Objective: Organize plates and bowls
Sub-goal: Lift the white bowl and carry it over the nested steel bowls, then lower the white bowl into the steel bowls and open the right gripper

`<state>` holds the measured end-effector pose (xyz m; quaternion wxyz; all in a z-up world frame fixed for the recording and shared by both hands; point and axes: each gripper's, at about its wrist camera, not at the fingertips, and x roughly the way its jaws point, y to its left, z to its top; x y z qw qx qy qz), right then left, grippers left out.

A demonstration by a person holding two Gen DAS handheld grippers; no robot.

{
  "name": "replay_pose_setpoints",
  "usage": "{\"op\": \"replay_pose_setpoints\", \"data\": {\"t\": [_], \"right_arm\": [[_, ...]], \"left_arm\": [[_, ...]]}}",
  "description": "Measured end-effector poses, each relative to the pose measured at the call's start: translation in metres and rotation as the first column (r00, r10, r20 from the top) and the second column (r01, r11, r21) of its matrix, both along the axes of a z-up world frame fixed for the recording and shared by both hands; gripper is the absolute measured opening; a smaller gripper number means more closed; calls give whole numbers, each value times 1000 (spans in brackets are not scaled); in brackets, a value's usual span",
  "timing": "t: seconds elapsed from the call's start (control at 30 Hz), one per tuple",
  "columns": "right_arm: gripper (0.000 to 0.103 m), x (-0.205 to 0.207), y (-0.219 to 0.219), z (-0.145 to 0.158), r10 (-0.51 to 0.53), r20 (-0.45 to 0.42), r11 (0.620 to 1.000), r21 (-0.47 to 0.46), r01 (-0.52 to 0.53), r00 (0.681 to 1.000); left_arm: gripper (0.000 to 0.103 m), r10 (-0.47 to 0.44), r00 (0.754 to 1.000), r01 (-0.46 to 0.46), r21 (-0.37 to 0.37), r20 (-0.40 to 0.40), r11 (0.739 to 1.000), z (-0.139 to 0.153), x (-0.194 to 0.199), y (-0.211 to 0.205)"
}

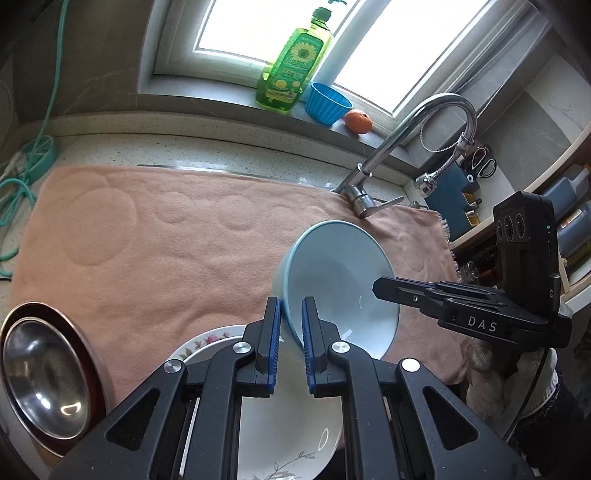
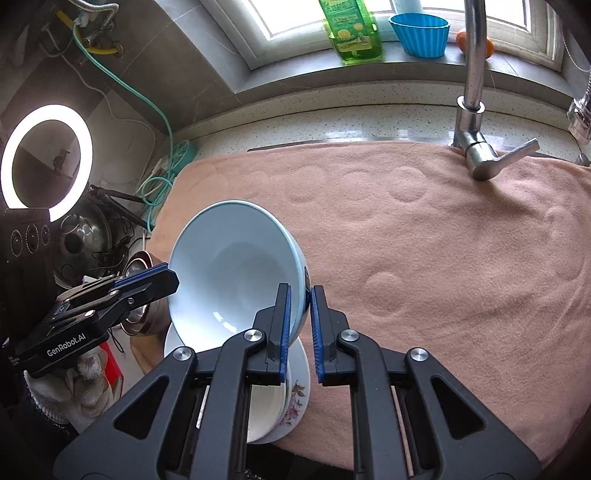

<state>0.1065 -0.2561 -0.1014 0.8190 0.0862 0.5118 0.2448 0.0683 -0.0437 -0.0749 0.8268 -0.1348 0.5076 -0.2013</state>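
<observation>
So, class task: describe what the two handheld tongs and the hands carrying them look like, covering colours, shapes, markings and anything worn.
Both tongs are black, angular frames with silver rivets and blue ribbed pads on the fingers. The right tongs carry white "DAS" lettering and a black box with three round lenses and a thin cable. The left tongs read "GenRobot.AI". Each hand wears a white knitted glove.

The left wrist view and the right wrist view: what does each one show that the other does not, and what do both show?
Only the left wrist view: scissors in a holder and shelves at the right edge.

Only the right wrist view: a lit ring light and wall pipes.

Both: the blue bowl, tilted and held at opposite rim points by the left gripper and the right gripper, the floral plates, the towel, the tap, the green bottle, the blue cup.
</observation>
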Motion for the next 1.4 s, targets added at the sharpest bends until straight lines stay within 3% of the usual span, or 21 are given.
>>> {"op": "replay_pose_setpoints", "data": {"t": [0.33,0.77,1.13,1.4], "right_arm": [[10,-9,81,16,161,29,987,9,-161,987],[10,-27,180,17,322,25,947,-8,-322,946],[10,-29,243,-5,380,-41,925,-7,-380,924],[10,-23,253,-23,363,-99,931,-8,-366,926]], "left_arm": [[10,149,989,-149,-3,-5,989,8,-31,75],[10,323,946,-323,-12,-22,946,10,-72,158],[10,392,919,-392,19,-42,920,2,-86,212],[10,374,920,-375,17,-121,927,-21,-81,224]]}}
